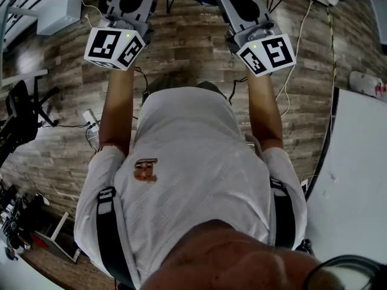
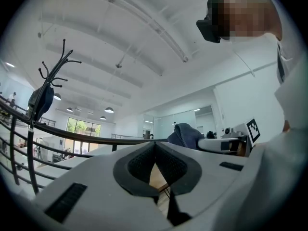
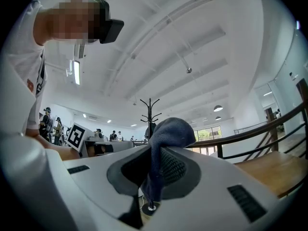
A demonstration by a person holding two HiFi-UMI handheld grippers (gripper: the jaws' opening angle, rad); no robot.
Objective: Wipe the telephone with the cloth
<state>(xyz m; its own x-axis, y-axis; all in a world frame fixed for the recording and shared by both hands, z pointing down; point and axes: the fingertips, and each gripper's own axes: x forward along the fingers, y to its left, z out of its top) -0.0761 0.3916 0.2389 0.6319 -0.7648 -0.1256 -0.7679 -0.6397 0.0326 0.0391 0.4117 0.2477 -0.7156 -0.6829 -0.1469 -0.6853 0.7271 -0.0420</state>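
The right hand-held gripper is clamped on a dark blue fabric cloth. The cloth bulges above the jaws at the centre of the right gripper view and hangs down between them. The left hand-held gripper has its jaws together, with nothing between them.

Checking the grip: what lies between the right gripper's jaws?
The blue cloth, pinched between the shut jaws and bunched above them, as the right gripper view shows.
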